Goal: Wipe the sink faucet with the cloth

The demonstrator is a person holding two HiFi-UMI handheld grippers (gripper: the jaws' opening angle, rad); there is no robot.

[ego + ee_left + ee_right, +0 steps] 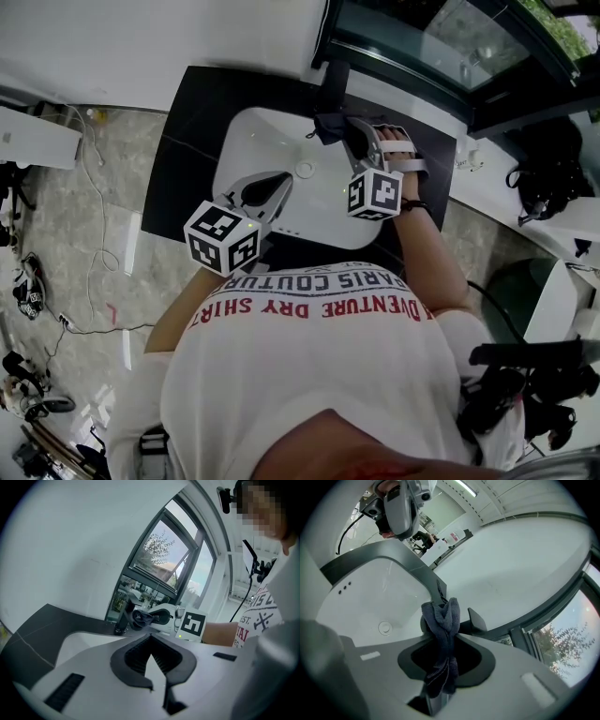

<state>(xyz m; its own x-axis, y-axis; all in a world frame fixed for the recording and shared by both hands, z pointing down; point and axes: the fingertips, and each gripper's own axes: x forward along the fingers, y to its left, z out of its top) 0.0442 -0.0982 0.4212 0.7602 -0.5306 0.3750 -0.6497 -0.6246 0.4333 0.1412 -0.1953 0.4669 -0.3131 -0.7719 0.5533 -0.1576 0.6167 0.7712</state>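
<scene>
At the far edge of the white sink (239, 131), the black faucet (335, 80) rises from the dark counter (197, 103), and the wiping step looks to be in hand. The right gripper (356, 136) has its fingers pinched on the dark grey cloth (440, 616). The cloth stands bunched above the jaws and hangs below them, right against the faucet's base and spout. Whether it is pressing on the metal or only beside it I cannot tell.

The left gripper (150, 639) hovers over the near left part of the basin, well apart from the faucet. Its fingers are pressed together on nothing, so it takes no part for now.

My guess is that the next move calls for dragging the bunched cloth along the spout and round the handle, keeping the pinch firm so the loose tail does not slip out.

The basin holds nothing loose. Only its round drain (385, 627) and small overflow holes (344, 588) show.
</scene>
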